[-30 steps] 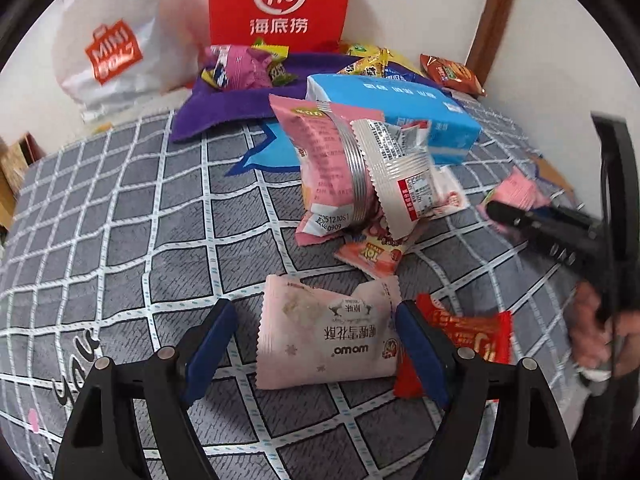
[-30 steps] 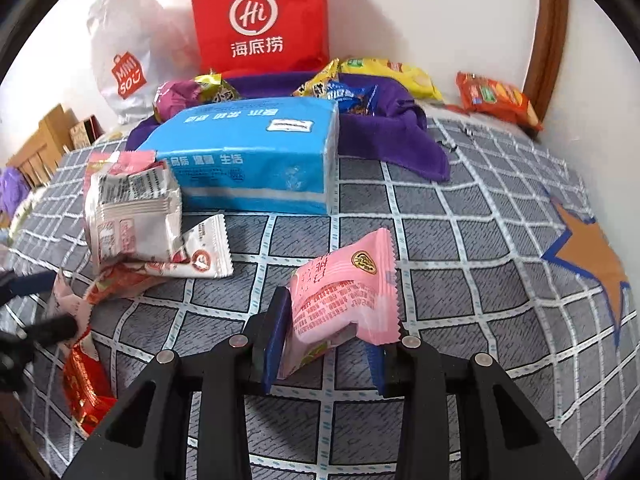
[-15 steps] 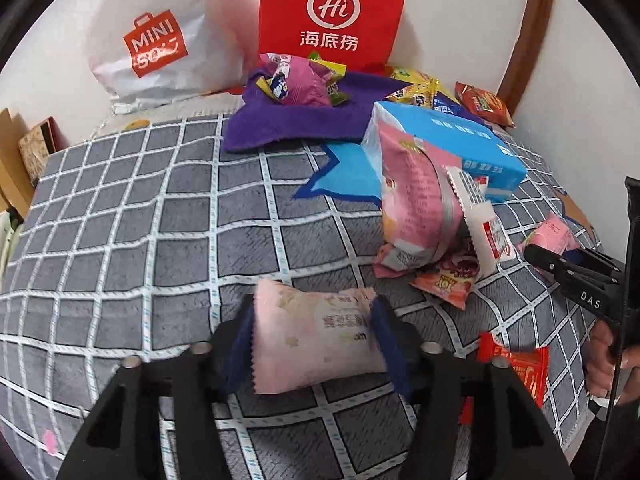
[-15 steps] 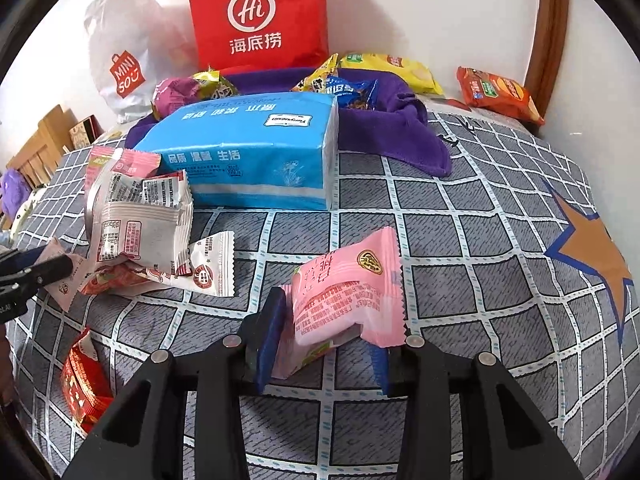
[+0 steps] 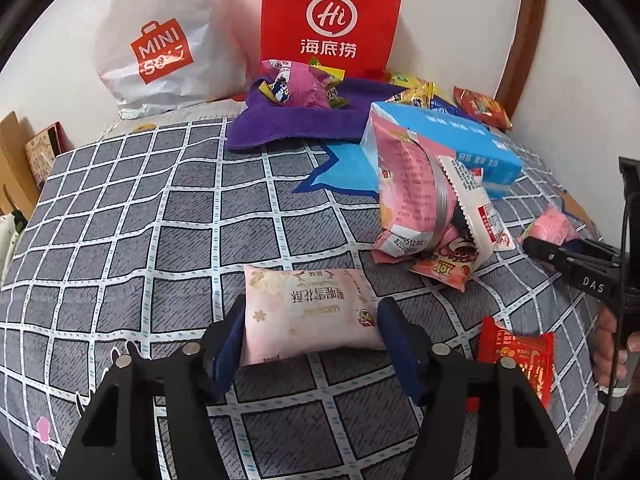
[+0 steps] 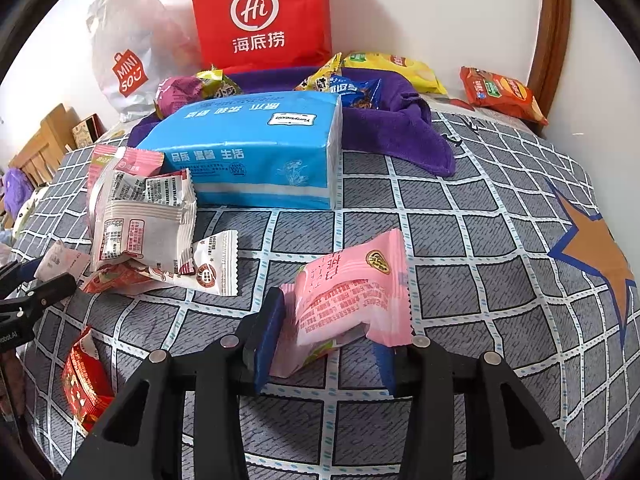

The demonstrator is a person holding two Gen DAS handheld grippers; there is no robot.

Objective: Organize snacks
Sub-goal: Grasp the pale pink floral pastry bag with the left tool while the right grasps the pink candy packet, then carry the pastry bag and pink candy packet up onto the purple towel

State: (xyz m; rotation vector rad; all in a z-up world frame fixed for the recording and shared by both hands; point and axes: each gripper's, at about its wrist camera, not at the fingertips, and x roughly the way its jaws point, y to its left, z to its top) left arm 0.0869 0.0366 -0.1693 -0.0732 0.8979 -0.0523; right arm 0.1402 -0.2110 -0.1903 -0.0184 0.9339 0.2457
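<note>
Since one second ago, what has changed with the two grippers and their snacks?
The left gripper, open around the pale pink packet before, closed on it and lifted it off the bedspread. The right gripper keeps its pink snack; the blue tissue pack has not moved.

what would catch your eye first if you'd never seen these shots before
Probably the bright red paper bag standing against the back wall, with the white Miniso bag to its left. In front of them a big blue tissue pack lies on the checked grey cloth. Up close, each gripper pinches a pink snack: the left gripper a pale packet, the right gripper a brighter pink one.
</note>
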